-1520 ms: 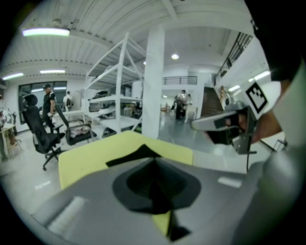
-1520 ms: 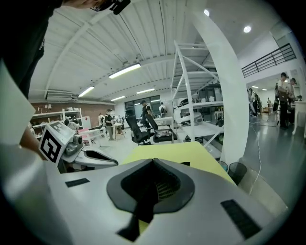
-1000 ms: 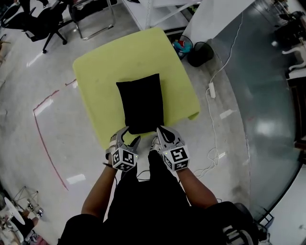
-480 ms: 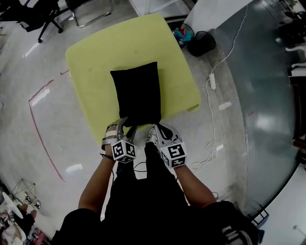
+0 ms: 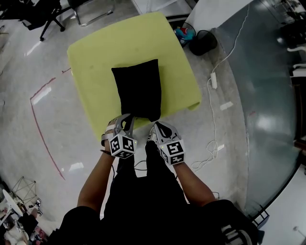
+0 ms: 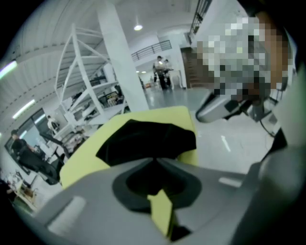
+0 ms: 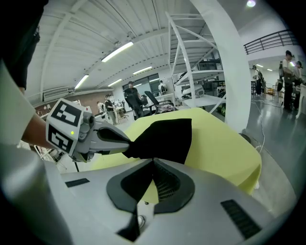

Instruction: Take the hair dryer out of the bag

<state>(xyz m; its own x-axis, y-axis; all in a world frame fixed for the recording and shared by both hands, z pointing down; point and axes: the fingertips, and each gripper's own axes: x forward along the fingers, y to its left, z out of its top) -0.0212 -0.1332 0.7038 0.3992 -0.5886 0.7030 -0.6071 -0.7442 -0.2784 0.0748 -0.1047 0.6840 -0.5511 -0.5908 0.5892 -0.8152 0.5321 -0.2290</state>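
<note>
A black bag (image 5: 138, 88) lies flat on the yellow-green table (image 5: 95, 52). No hair dryer shows in any view. My left gripper (image 5: 126, 117) is at the bag's near left corner. Its jaws have just been closing, and in the right gripper view the left gripper (image 7: 128, 142) pinches that corner of the bag (image 7: 165, 139). In its own view the left gripper (image 6: 154, 161) has its jaws together, with the bag (image 6: 148, 141) rising just beyond them. My right gripper (image 5: 158, 126) hangs shut and empty at the table's near edge, by the bag's near right corner. Its jaws meet in the right gripper view (image 7: 153, 161).
A black waste bin (image 5: 202, 43) and a small basket (image 5: 183, 44) stand on the floor beyond the table's far right corner. A white power strip (image 5: 213, 82) with its cable runs along the right. Office chairs (image 5: 38, 12) stand at the far left. Red tape (image 5: 40, 129) marks the floor.
The left gripper's jaws, spread wide before, have shut on the bag's near left corner. The right gripper has sunk a little towards the table edge.
</note>
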